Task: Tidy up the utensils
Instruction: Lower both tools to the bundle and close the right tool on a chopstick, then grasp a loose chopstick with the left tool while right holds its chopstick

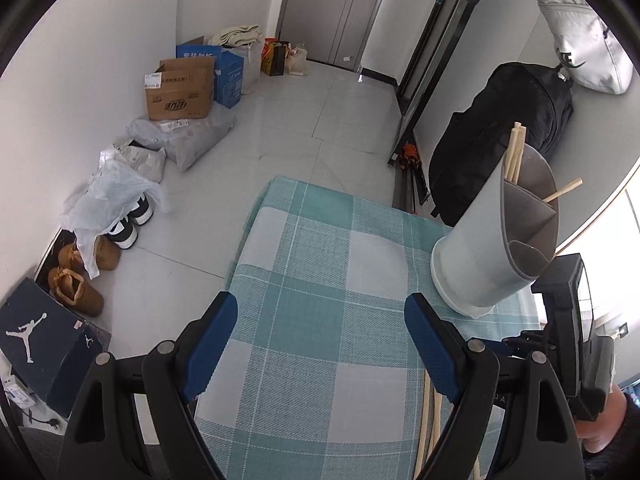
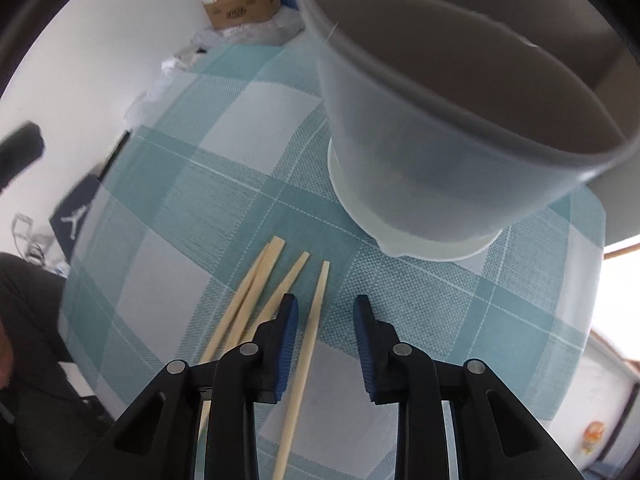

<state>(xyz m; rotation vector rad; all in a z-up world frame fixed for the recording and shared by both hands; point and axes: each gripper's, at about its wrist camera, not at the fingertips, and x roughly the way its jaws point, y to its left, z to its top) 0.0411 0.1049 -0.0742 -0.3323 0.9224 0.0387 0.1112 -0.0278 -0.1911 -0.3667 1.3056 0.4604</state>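
A grey divided utensil holder stands upright on the teal checked tablecloth, with a few wooden chopsticks in its back compartments. My left gripper hovers open over bare cloth, left of the holder, with nothing between its fingers. In the right wrist view the holder looms close above several loose chopsticks lying on the cloth. My right gripper points down at them with its jaws narrow but apart. One chopstick lies between the pads, beside the left pad, and is not pinched.
The table's left edge drops to a tiled floor with cardboard boxes, plastic bags, shoes and a dark shoebox. A black bag leans behind the holder. A hand holds the other device at right.
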